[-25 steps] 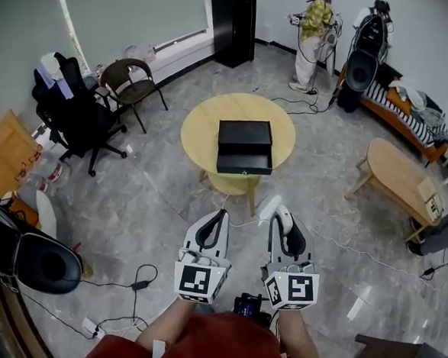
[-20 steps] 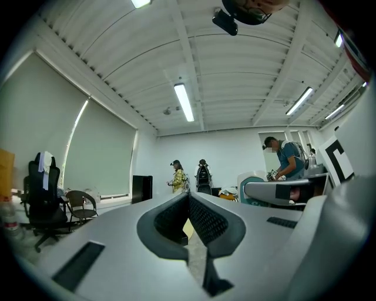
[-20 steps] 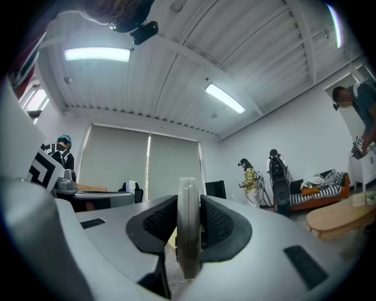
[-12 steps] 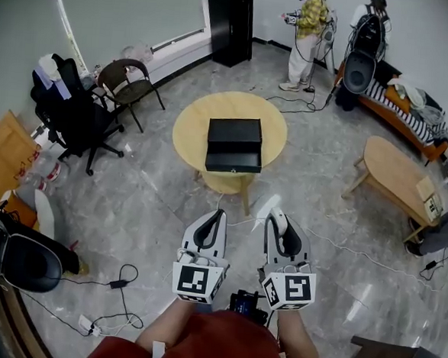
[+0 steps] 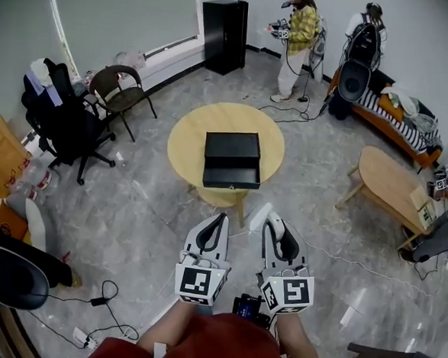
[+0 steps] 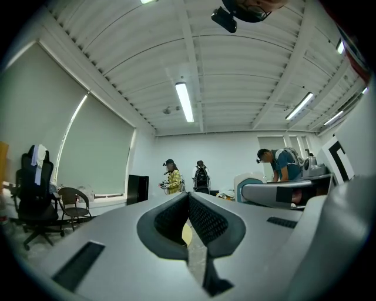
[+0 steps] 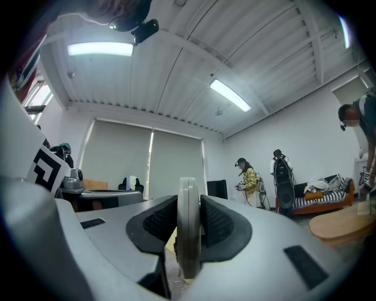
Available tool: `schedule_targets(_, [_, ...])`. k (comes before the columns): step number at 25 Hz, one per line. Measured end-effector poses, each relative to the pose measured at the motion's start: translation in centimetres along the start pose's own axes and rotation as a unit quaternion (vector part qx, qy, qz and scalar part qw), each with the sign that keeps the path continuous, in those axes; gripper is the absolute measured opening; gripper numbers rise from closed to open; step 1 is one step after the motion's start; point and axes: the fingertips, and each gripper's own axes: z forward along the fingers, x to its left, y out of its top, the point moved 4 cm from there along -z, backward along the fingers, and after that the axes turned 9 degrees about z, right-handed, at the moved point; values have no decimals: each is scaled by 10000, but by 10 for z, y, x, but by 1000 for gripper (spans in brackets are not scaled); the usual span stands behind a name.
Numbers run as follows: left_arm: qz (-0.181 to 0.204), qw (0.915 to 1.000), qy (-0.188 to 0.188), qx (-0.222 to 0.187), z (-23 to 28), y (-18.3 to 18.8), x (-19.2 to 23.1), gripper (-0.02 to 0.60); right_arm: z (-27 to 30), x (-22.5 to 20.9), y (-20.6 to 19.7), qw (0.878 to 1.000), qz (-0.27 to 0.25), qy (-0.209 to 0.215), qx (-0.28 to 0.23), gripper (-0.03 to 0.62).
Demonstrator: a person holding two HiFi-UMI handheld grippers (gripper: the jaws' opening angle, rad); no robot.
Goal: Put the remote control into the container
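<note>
A black box-shaped container point(image 5: 231, 159) sits on a round wooden table point(image 5: 187, 136) ahead of me in the head view. My right gripper point(image 5: 275, 228) is shut on a white remote control point(image 5: 261, 215), which sticks out past the tips toward the table. In the right gripper view the remote point(image 7: 188, 229) stands edge-on between the pads of the right gripper point(image 7: 188, 218). My left gripper point(image 5: 219, 221) hangs beside it over the floor, shut and holding nothing. The left gripper view shows its tips point(image 6: 188, 197) meeting. Both grippers are short of the table.
A black office chair point(image 5: 69, 122) and a brown chair point(image 5: 120, 84) stand to the left. A low wooden table point(image 5: 392, 184) is at the right, and cables point(image 5: 108, 300) trail over the floor. A person in a yellow shirt point(image 5: 295, 40) stands beyond the table near a black cabinet point(image 5: 225, 25).
The round table and container sit lower and closer in the head view. Both grippers have moved forward toward it together. The remote stays gripped in the right gripper.
</note>
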Motion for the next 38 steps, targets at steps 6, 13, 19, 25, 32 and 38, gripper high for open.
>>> schedule_targets(6, [-8, 10000, -11, -22, 28, -5, 55, 15, 61, 18, 0, 10000, -64, 17, 16, 120])
schedule_targets(13, [40, 10000, -9, -53, 54, -9, 123, 15, 130, 41, -2, 10000, -60, 6, 16, 120])
schedule_targets(19, [-30, 10000, -31, -49, 74, -22, 184, 15, 188, 66, -11, 9999, -73, -55, 66, 120])
schedule_targets(25, [-150, 9998, -153, -30, 90, -34, 227, 15, 228, 86, -17, 9997, -146, -164, 130, 120])
schedule_targets(32, [-238, 9994, -246, -7, 111, -46, 239, 15, 249, 81, -24, 9994, -181, -248, 139, 120])
schedule_targets(38, [-278, 9993, -213, 88, 141, -56, 241, 15, 277, 58, -30, 9994, -135, -204, 226, 120])
